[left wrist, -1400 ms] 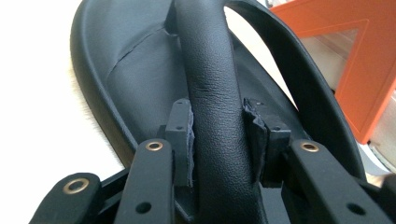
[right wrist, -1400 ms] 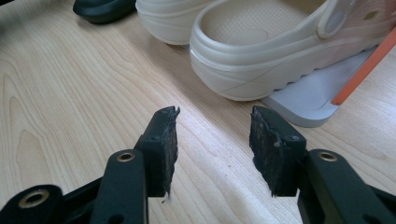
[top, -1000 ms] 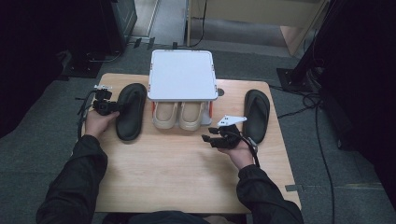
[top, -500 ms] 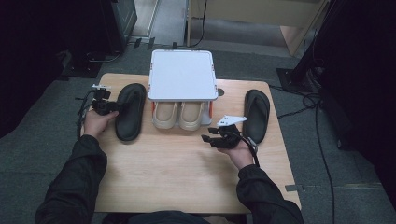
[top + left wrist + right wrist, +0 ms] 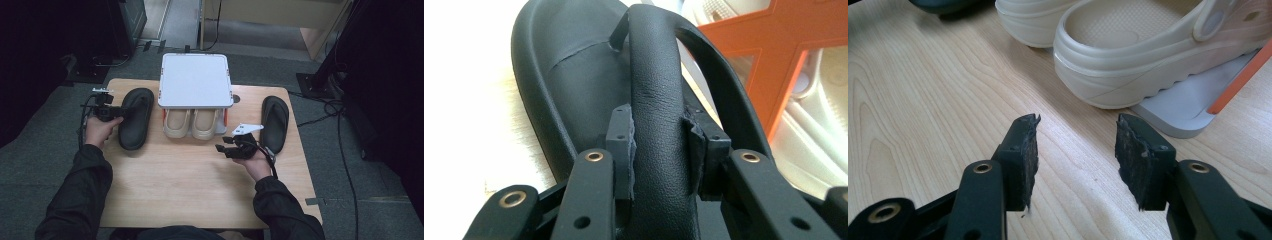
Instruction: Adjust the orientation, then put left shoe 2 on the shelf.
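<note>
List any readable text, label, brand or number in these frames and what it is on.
None can be read. The black sandals, the beige clogs, the white rack and the table show no lettering in any view.

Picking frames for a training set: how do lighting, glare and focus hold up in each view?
High view: the table is evenly lit, its dark surroundings lose detail, slightly soft overall. Left gripper view: the tabletop at left is blown out to white, while the black sandal strap between the left gripper pads stays sharp. Right gripper view: even light, crisp wood grain, the cream clog sharp, soft shadows.
</note>
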`<state>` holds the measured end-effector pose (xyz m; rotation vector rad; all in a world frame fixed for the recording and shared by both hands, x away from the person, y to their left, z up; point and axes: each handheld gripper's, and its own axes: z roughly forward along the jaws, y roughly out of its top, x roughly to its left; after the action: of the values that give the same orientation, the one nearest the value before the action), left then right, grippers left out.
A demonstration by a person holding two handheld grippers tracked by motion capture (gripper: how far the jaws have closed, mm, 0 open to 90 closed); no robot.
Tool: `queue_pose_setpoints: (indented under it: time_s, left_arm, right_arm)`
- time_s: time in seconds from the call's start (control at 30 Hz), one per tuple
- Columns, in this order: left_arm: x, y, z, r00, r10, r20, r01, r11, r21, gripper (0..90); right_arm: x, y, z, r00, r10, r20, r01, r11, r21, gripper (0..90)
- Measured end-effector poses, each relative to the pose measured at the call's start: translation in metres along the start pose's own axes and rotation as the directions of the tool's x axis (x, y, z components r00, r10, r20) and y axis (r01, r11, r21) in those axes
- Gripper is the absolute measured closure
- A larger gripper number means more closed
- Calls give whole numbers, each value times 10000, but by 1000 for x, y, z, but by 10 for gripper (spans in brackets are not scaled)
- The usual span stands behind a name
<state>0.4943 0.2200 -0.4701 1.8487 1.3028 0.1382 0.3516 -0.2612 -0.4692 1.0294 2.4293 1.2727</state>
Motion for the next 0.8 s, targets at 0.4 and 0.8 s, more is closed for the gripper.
queue_pose_setpoints:
  time_s: [0.4, 0.8]
  left_arm:
    - [-4, 4, -20, 9999, -15, 146, 18, 9998, -174, 682]
    - [-17, 15, -46, 9997, -130, 201, 140, 9985, -523, 682]
  right_arm:
    - [-2, 3, 3, 9999, 116, 14, -116, 9999, -47, 521]
    - [1, 2, 4, 10000, -5, -97, 6, 10000, 67, 521]
